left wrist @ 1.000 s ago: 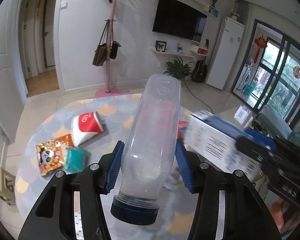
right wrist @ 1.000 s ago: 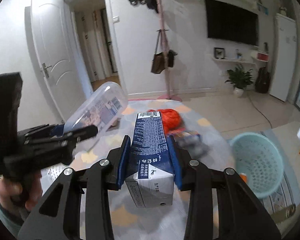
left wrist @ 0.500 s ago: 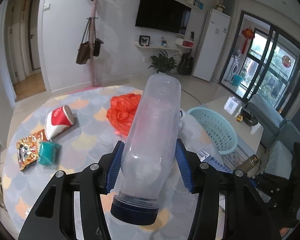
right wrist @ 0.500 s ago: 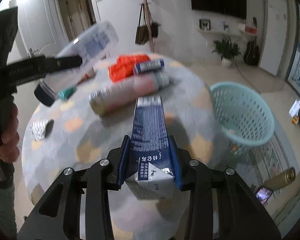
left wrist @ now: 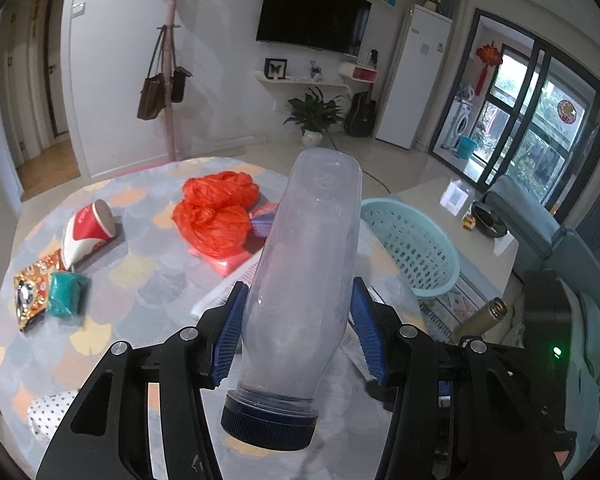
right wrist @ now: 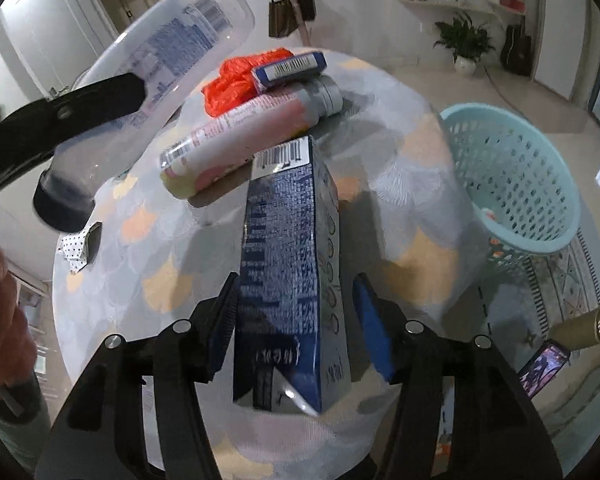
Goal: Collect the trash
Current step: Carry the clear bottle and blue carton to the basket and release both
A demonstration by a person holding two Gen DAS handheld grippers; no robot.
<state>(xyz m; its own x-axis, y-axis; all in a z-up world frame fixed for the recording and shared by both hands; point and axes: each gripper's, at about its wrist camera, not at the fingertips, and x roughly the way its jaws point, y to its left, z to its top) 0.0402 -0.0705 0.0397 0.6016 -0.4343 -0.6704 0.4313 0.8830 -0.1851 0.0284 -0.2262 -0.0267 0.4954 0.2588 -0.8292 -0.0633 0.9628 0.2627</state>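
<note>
A clear plastic bottle [left wrist: 304, 272] with a dark blue cap pointing back at the camera sits between the blue pads of my left gripper [left wrist: 298, 292], which is shut on it above the round table [left wrist: 140, 280]. The right wrist view shows the same bottle [right wrist: 168, 48] at upper left. My right gripper [right wrist: 296, 284] tilts down over the table with a dark blue carton [right wrist: 288, 248] between its jaws. They are opening, and a gap shows between the right pad and the carton. A mint green basket [right wrist: 512, 172] stands on the floor right of the table.
On the table lie a red plastic bag [left wrist: 216, 212], a red and white paper cup [left wrist: 86, 232], a snack packet [left wrist: 30, 292], a teal wrapper [left wrist: 64, 294], a pink and white tube [right wrist: 240, 136] and a blue box [right wrist: 290, 66]. A brass cylinder [left wrist: 484, 316] lies on the floor.
My right gripper has dropped and tipped down toward the table, and its jaws have widened off the carton. The left gripper has swung right with the bottle, bringing the basket into view.
</note>
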